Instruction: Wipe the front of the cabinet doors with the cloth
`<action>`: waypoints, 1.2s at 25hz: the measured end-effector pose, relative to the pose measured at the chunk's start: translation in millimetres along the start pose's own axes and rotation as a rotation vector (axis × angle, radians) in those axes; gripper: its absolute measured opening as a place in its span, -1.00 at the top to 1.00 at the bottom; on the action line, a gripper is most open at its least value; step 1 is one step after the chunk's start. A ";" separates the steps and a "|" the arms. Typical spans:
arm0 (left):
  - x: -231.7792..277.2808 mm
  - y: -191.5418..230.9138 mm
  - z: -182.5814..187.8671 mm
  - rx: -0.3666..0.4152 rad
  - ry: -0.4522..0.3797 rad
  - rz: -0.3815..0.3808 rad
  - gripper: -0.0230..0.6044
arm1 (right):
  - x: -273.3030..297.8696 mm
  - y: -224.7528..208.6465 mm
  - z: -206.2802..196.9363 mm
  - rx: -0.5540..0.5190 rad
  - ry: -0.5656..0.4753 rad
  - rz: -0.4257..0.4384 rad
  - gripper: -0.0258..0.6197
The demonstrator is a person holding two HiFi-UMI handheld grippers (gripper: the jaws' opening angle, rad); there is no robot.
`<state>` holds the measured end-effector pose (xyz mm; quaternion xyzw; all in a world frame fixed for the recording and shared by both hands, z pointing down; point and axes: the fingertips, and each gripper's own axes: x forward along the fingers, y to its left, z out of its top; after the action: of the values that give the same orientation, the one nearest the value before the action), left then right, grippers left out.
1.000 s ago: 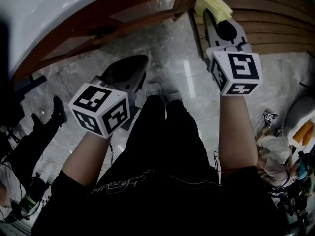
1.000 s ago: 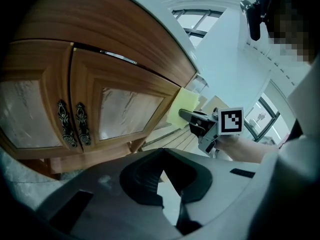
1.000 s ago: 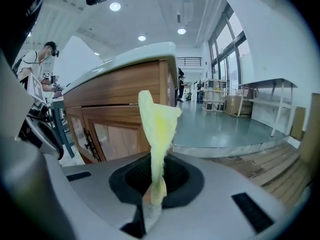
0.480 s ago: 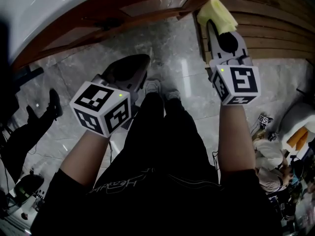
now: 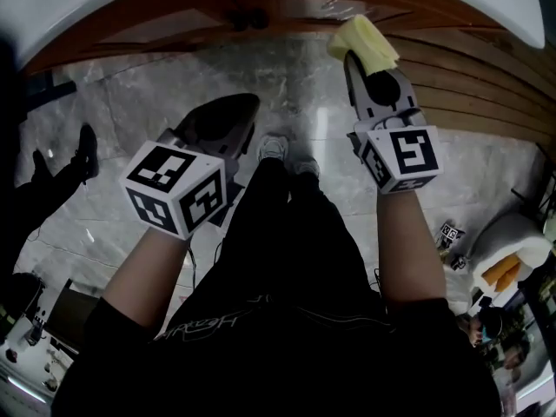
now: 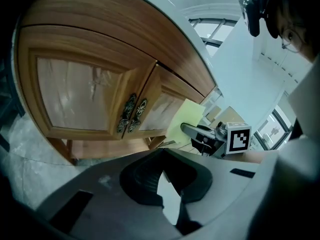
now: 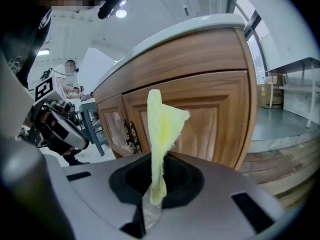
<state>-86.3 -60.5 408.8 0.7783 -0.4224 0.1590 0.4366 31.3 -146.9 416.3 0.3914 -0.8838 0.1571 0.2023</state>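
Observation:
The wooden cabinet doors (image 5: 287,9) run across the top of the head view, under a white countertop, with ornate dark handles (image 5: 247,16) where they meet. My right gripper (image 5: 358,57) is shut on a yellow cloth (image 5: 361,40), which stands up from the jaws close to the right door (image 7: 210,119); whether it touches is hidden. The cloth (image 7: 160,129) rises from the right gripper (image 7: 152,196) in its own view. My left gripper (image 5: 233,115) hangs lower over the marble floor, shut and empty. Its view shows the handles (image 6: 131,113), the cloth (image 6: 185,120) and the right gripper (image 6: 192,132).
A slatted wooden platform (image 5: 486,94) lies right of the cabinet. My shoes (image 5: 283,153) stand on the grey marble floor (image 5: 130,120). Another person's legs (image 5: 52,181) are at the left. Bags and clutter (image 5: 504,263) sit at the lower right.
The right gripper with the cloth has shifted left along the cabinet front, and the head view now faces the doors more squarely. The left gripper has hardly moved.

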 end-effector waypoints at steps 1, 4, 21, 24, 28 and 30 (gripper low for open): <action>-4.0 5.9 -1.9 -0.015 -0.006 0.009 0.91 | 6.5 8.3 -0.3 -0.016 0.006 0.021 0.79; -16.4 21.1 -8.6 -0.042 -0.013 0.028 0.91 | 24.7 33.7 -1.8 -0.058 0.026 0.072 0.79; -53.7 61.8 -29.0 -0.122 -0.048 0.090 0.91 | 83.6 61.5 -4.5 -0.202 0.030 0.042 0.79; -56.1 64.9 -30.2 -0.129 -0.046 0.098 0.91 | 88.1 59.5 -8.5 -0.170 0.034 0.026 0.79; -53.5 67.1 -29.8 -0.128 -0.041 0.096 0.91 | 91.5 51.8 -14.7 -0.122 0.038 0.000 0.79; -49.8 66.4 -30.6 -0.127 -0.034 0.091 0.91 | 91.8 48.3 -17.7 -0.110 0.042 -0.004 0.79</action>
<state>-165.1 -27.2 431.6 0.7314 -0.4740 0.1384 0.4704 -57.2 -165.8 470.0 0.3782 -0.8858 0.1163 0.2425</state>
